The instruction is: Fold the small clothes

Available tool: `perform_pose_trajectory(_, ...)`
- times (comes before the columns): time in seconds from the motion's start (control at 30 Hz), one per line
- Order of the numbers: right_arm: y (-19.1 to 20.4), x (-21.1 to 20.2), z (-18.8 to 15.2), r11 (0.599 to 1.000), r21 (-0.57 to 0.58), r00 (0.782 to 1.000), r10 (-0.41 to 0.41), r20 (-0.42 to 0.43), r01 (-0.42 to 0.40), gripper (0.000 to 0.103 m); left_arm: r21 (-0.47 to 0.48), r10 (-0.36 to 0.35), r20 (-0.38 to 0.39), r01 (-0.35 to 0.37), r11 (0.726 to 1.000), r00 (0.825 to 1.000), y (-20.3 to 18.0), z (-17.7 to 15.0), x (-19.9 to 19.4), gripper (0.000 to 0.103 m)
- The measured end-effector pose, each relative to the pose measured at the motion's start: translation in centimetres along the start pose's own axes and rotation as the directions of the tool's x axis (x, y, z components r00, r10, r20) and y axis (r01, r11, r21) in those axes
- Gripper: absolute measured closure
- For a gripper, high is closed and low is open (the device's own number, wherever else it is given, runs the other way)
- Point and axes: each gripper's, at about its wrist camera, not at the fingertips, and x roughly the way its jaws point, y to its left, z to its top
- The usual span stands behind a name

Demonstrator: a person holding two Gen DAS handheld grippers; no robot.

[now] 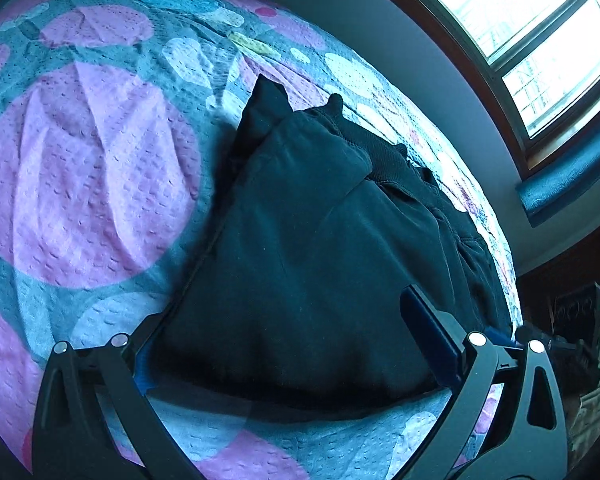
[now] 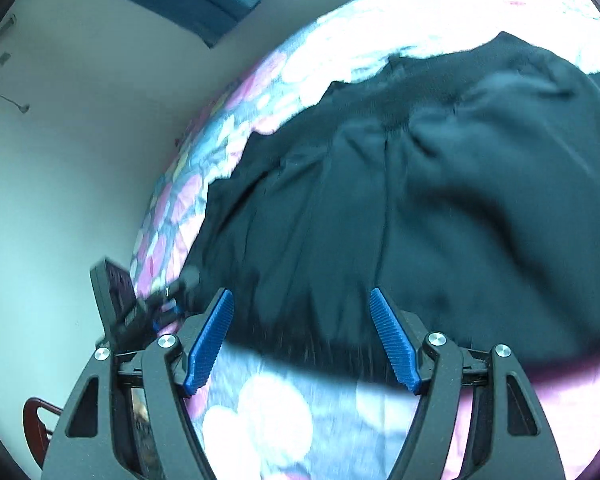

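I see a dark piece of clothing (image 1: 312,232) lying on the bed (image 1: 88,168). The bed has a blue cover with big pink and white spots. The clothing sits near the edge of the bed that runs along the pale wall (image 1: 400,40), and it is partly folded, with one layer lying on top of another. Its ribbed band (image 1: 384,160) shows at the far end.

My left tongs (image 1: 284,332) are wide apart, one finger on each side of the near end of the clothing. The dark cloth fills the space between them and hides part of the left finger. I cannot tell if the blue pads (image 1: 428,332) press on the cloth or just sit beside it.

My right tongs (image 2: 302,336) are open over the near edge of the same clothing (image 2: 420,200). Their blue ribbed pads (image 2: 210,344) hold nothing. The right view is a bit blurry.

A bright window (image 1: 540,40) is in the wall beyond the bed.
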Motion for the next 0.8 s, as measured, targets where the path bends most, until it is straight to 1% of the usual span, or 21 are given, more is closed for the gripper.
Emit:
perform_pose_trajectory(0.1, -1.2, 1.8, -0.7, 0.999, 0.019, 0.998, -0.039, -0.044, 0.040, 0.032, 0.024, 0.018, 0.003, -0.018, 1.000, 1.000, -0.4, 0.1, 0.2, 0.003)
perform_pose_trajectory(0.13, -1.8, 2.5, -0.6, 0.999, 0.032, 0.998, -0.032, -0.057, 0.034, 0.030, 0.032, 0.025, 0.001, -0.025, 0.999, 1.000, -0.5, 0.2, 0.4, 0.003)
perform_pose_trajectory(0.17, -2.4, 3.0, -0.6, 0.999, 0.051, 0.999, 0.005, -0.043, -0.003, 0.024, 0.032, 0.028, -0.002, -0.028, 0.999, 1.000, -0.6, 0.3, 0.6, 0.003)
perform_pose_trajectory(0.2, -2.6, 2.9, -0.6, 0.997, 0.065, 0.999, 0.040, -0.026, -0.038, 0.024, 0.028, 0.030, -0.001, -0.030, 0.999, 1.000, -0.6, 0.4, 0.8, 0.003)
perform_pose_trajectory(0.33, -2.0, 2.8, -0.7, 0.999, 0.040, 0.999, 0.024, -0.027, -0.023, 0.023, 0.021, 0.036, 0.012, -0.037, 0.999, 0.999, -0.9, 1.0, 1.2, 0.003)
perform_pose_trajectory(0.37, -2.1, 2.9, -0.8, 0.999, 0.040, 0.999, 0.029, -0.022, -0.028, 0.022, 0.019, 0.047, 0.010, -0.047, 0.999, 0.999, -0.9, 1.1, 1.4, 0.004)
perform_pose_trajectory(0.4, -2.2, 2.8, -1.0, 0.998, 0.041, 0.999, 0.038, -0.015, -0.037, 0.022, 0.027, 0.061, 0.013, -0.062, 0.998, 0.998, -1.1, 1.1, 1.5, 0.007)
perform_pose_trajectory(0.47, -2.2, 2.6, -1.1, 0.998, 0.034, 0.999, 0.050, -0.007, -0.050, 0.022, 0.071, 0.113, 0.020, -0.114, 0.991, 0.993, -1.8, 1.1, 1.7, 0.018)
perform_pose_trajectory(0.5, -2.3, 2.6, -1.2, 0.998, 0.033, 0.999, 0.053, -0.006, -0.053, 0.022, 0.092, 0.146, 0.018, -0.147, 0.985, 0.989, -2.2, 1.0, 1.8, 0.029)
perform_pose_trajectory(0.53, -2.4, 2.6, -1.2, 0.998, 0.035, 0.998, 0.058, -0.005, -0.057, 0.022, 0.107, 0.165, 0.016, -0.166, 0.980, 0.986, -2.4, 1.0, 1.9, 0.042)
perform_pose_trajectory(0.57, -2.4, 2.7, -1.2, 0.997, 0.037, 0.998, 0.062, -0.004, -0.062, 0.021, 0.122, 0.182, 0.016, -0.183, 0.976, 0.983, -2.6, 0.9, 1.9, 0.047)
perform_pose_trajectory(0.6, -2.4, 2.7, -1.2, 0.997, 0.038, 0.998, 0.066, -0.001, -0.066, 0.021, 0.131, 0.195, 0.023, -0.196, 0.972, 0.981, -2.8, 0.9, 1.8, 0.058)
perform_pose_trajectory(0.63, -2.4, 2.7, -1.2, 0.997, 0.036, 0.998, 0.070, 0.000, -0.070, 0.021, 0.136, 0.207, 0.032, -0.210, 0.968, 0.978, -3.0, 0.9, 1.6, 0.072)
perform_pose_trajectory(0.67, -2.6, 2.5, -1.4, 0.997, 0.034, 0.997, 0.073, 0.002, -0.073, 0.021, 0.136, 0.227, 0.045, -0.231, 0.963, 0.973, -3.3, 1.0, 1.2, 0.078)
perform_pose_trajectory(0.7, -2.6, 2.6, -1.4, 0.997, 0.033, 0.997, 0.076, 0.006, -0.076, 0.021, 0.134, 0.229, 0.056, -0.234, 0.963, 0.972, -3.6, 1.1, 0.7, 0.083)
perform_pose_trajectory(0.73, -2.6, 2.5, -1.5, 0.997, 0.030, 0.997, 0.078, 0.010, -0.078, 0.021, 0.131, 0.221, 0.071, -0.229, 0.965, 0.973, -4.0, 1.3, 0.1, 0.086)
perform_pose_trajectory(0.8, -2.6, 2.3, -1.7, 0.997, 0.017, 0.997, 0.079, 0.017, -0.079, 0.021, 0.145, 0.180, 0.120, -0.196, 0.970, 0.976, -5.8, 2.0, -1.8, 0.088)
